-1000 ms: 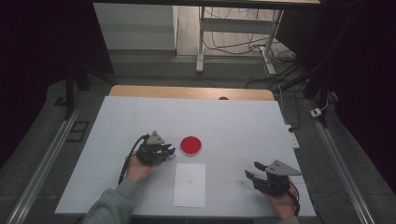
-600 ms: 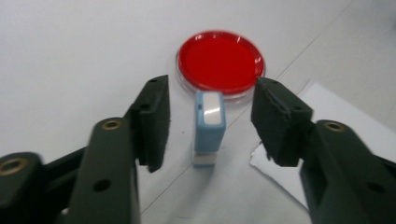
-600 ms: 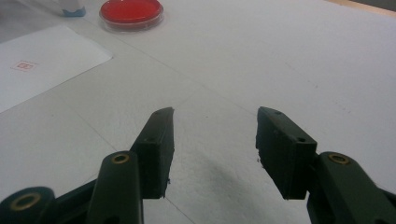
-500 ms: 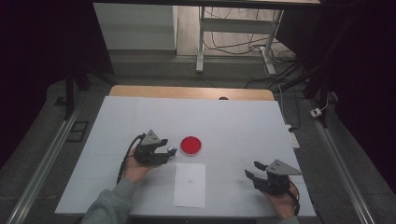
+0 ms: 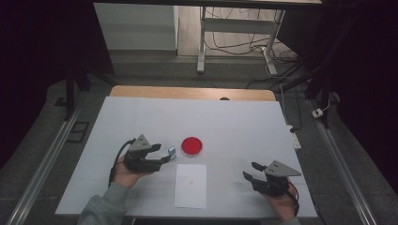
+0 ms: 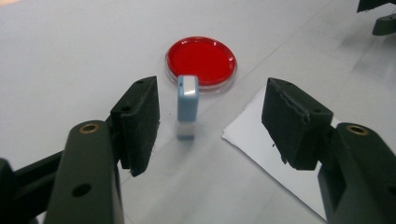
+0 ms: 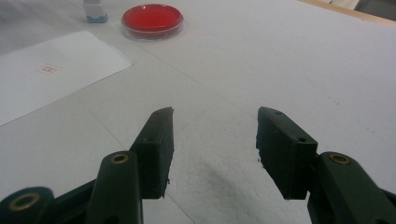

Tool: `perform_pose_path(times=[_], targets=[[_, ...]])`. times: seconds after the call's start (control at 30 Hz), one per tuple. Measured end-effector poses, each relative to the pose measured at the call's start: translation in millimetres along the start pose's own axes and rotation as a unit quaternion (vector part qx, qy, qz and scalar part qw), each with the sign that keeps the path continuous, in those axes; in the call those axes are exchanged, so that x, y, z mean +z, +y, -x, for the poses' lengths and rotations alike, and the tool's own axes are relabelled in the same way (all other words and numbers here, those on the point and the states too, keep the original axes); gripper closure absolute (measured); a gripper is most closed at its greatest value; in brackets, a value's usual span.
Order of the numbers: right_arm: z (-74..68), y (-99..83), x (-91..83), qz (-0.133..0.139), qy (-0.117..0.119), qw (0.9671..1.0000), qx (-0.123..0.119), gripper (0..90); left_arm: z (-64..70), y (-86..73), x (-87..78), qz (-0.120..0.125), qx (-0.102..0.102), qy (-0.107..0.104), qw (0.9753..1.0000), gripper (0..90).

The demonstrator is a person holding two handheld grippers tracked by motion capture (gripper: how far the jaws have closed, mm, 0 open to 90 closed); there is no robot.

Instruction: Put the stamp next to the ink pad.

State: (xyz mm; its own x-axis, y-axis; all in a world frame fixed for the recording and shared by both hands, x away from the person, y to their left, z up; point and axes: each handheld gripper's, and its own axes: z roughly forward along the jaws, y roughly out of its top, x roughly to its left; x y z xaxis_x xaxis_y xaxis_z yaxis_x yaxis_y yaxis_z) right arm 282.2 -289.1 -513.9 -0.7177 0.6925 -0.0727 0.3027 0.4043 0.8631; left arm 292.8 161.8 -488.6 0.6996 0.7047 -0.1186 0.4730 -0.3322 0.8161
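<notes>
Two grippers on the table, both w/ jaws spread, nothing held. Left gripper sits around a small blue-and-white stamp standing upright on the white table; the stamp is between the pads but much nearer the left-hand one in the left gripper view, not touching either as far as I can tell. Just beyond it: round red ink pad in a clear dish. White paper sheet lies just beside, toward the person, w/ a small red mark on it. Right gripper rests well apart near the table's front right, pointing across bare table.

Risks, as I judge them: stamp is tall and narrow and off-centre in the jaws, so closing would likely have one pad hit first and tip or shove it toward the ink dish. Gripping too high or low could let it pivot.

Hard to make out: stamp's printing face is down on the table, hidden. The red mark is too small to read. Whether the dish has a lid, can't tell.
</notes>
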Motion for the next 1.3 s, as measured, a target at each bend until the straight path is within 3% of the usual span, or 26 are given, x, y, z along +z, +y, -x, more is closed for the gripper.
perform_pose_path(times=[0.37, 0.83, 1.3], targets=[[0.5, 0.0, -2.5, 0.001, -0.005, 1.0000, -0.007, 46.2, 9.8, -24.0, -24.8, -0.003, 0.005, 0.006, 1.0000, 36.7], [5.1, -3.0, -5.7, -0.006, -0.020, 0.9998, -0.008, 46.3, 6.4, -59.1, -48.6, -0.001, -0.009, 0.014, 0.9999, 36.7], [6.7, -3.7, -5.3, -0.005, -0.021, 0.9997, -0.011, 46.2, 4.6, -61.1, -50.4, 0.002, -0.011, 0.014, 0.9998, 36.6]])
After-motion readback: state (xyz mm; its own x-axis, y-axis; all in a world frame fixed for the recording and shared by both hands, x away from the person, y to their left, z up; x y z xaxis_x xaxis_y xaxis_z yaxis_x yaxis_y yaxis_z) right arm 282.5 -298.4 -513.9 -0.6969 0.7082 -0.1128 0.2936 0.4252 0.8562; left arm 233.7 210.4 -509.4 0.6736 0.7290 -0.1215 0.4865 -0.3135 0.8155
